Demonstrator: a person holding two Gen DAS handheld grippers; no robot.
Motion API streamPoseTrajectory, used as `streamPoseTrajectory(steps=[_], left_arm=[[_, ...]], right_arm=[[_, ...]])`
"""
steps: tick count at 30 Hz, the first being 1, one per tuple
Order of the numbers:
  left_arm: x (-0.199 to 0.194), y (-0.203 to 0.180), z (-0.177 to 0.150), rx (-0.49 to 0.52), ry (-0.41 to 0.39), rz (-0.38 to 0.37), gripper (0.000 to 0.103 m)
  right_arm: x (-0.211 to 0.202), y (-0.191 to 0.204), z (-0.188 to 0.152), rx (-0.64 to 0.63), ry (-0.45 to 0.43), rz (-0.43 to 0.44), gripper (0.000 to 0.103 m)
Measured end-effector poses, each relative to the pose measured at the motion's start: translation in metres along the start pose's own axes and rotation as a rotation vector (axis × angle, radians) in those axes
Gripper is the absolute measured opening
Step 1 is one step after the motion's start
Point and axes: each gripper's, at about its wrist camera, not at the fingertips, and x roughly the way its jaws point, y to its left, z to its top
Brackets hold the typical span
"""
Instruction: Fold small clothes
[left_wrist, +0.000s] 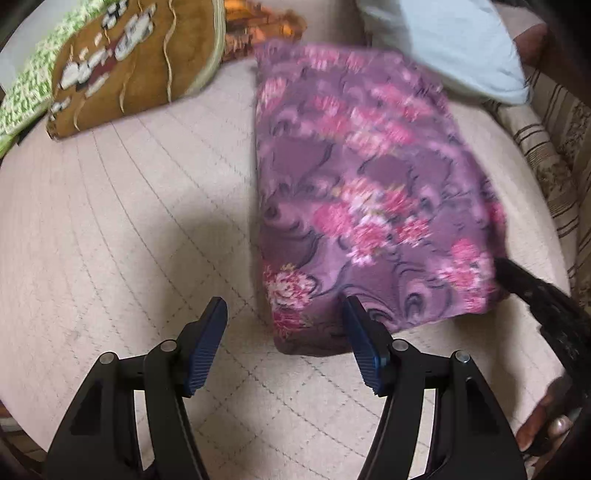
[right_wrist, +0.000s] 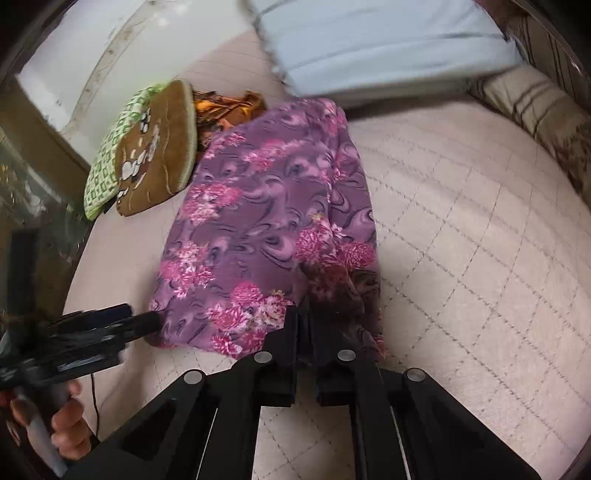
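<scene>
Right wrist view: the right gripper (right_wrist: 304, 314) pinches the near edge of the purple floral cloth (right_wrist: 258, 221) lying on the quilted bed (right_wrist: 461, 240). Left gripper (left_wrist: 284, 314) hovers spread at its near corner, gripping nothing.

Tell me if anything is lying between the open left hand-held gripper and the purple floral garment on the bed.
Nothing visible. The left hand-held gripper hangs open right at the near corner of the purple floral garment, with only bare quilted bedcover around it.
</scene>
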Motion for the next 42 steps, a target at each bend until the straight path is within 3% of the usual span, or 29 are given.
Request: streamPoseTrajectory(steps=[2,5,7,9,12,16,19,20,21,22,24,27,29,30,31,32,36,39,42], left_arm=[[0.017,0.0,-0.002,0.009,0.043,0.005,0.066],[0.015,0.006,-0.004,0.023,0.025,-0.016,0.069],[0.008,0.014,-0.005,0.026,0.03,-0.071,0.068],[-0.005,0.026,-0.002,0.01,0.006,-0.148,0.068],[-0.018,0.05,0.021,-0.067,-0.035,-0.236,0.068],[-0.006,0.065,0.058,-0.139,-0.01,-0.229,0.068],[0.013,0.067,0.078,-0.183,0.039,-0.234,0.068],[0.019,0.066,0.083,-0.186,0.054,-0.231,0.068],[0.023,0.065,0.088,-0.18,0.059,-0.228,0.068],[0.027,0.064,0.091,-0.167,0.062,-0.214,0.068],[0.031,0.065,0.099,-0.148,0.069,-0.206,0.068],[0.034,0.072,0.105,-0.15,0.074,-0.232,0.068],[0.034,0.079,0.109,-0.163,0.067,-0.252,0.069],[0.034,0.081,0.11,-0.171,0.064,-0.263,0.069],[0.035,0.084,0.112,-0.186,0.062,-0.279,0.069],[0.038,0.085,0.113,-0.194,0.067,-0.293,0.069],[0.055,0.089,0.117,-0.23,0.107,-0.382,0.07],[0.064,0.093,0.118,-0.284,0.111,-0.446,0.081],[0.064,0.082,0.12,-0.276,0.113,-0.492,0.081]], right_arm=[[0.007,-0.001,-0.006,-0.049,0.03,-0.044,0.005],[0.015,0.003,-0.016,-0.159,0.067,-0.109,0.005],[0.009,0.005,-0.009,-0.166,0.081,-0.094,0.014],[-0.005,-0.004,0.008,-0.097,0.031,-0.034,0.016],[-0.013,-0.03,0.038,0.092,-0.045,0.081,0.036],[0.0,-0.036,0.075,0.164,-0.102,0.123,0.038],[0.03,-0.028,0.09,0.147,-0.043,0.095,0.041],[0.046,-0.023,0.092,0.134,-0.002,0.058,0.041],[0.053,-0.018,0.093,0.116,0.014,0.051,0.02],[0.059,-0.011,0.093,0.071,0.023,0.053,0.008],[0.063,-0.001,0.092,-0.006,0.009,-0.019,0.009],[0.067,-0.003,0.093,-0.009,0.035,-0.029,0.017],[0.054,-0.011,0.1,0.027,-0.013,0.025,0.021],[0.049,-0.02,0.105,0.073,-0.036,0.051,0.033],[0.048,-0.033,0.11,0.14,-0.048,0.101,0.051],[0.048,-0.042,0.113,0.183,-0.049,0.131,0.057],[0.072,-0.061,0.111,0.224,0.025,0.225,0.06],[0.093,-0.062,0.099,0.215,0.096,0.378,0.062],[0.096,-0.06,0.092,0.198,0.067,0.453,0.07]])
